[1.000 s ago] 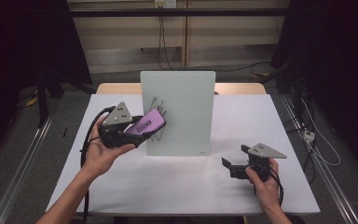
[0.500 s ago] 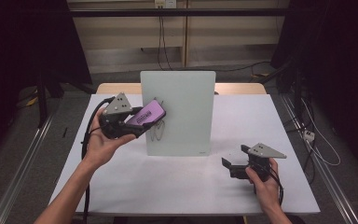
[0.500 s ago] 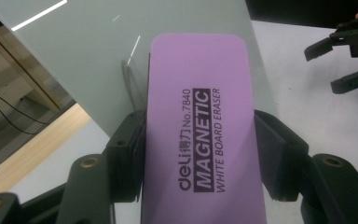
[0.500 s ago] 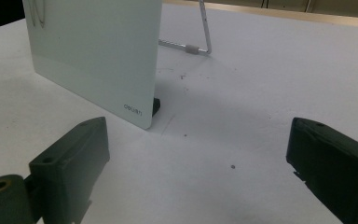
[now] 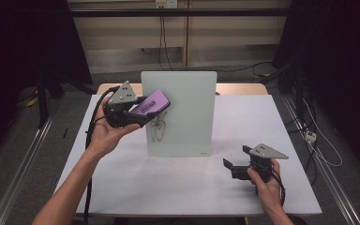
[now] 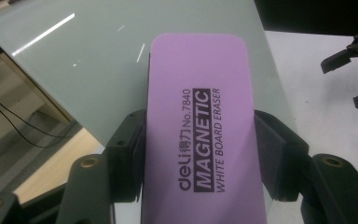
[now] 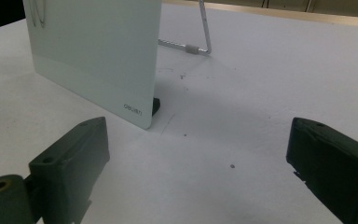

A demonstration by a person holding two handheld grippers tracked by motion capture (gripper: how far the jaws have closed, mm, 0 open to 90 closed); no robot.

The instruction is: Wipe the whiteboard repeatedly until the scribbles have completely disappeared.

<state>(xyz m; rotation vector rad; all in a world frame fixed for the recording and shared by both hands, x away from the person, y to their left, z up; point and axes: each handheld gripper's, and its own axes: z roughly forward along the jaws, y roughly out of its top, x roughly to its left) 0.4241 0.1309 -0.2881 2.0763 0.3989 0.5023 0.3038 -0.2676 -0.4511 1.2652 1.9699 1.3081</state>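
Observation:
A small glass whiteboard stands upright on a wire stand in the middle of the white table, with dark scribbles on its left part. My left gripper is shut on a purple magnetic whiteboard eraser, held up at the board's upper left, above the scribbles. Seen from the left gripper view, the eraser is clamped between both black pads in front of the board. My right gripper rests open on the table at the front right, its jaws wide apart with nothing between them.
The board's lower right corner and its wire stand lie just ahead of my right gripper. Bare white tabletop lies in front of the board. Cables hang on the back wall, and metal rails run along the floor on both sides.
My left hand has carried the eraser upward and to the right, from beside the scribbles to the board's upper left. The right gripper has stayed where it was.

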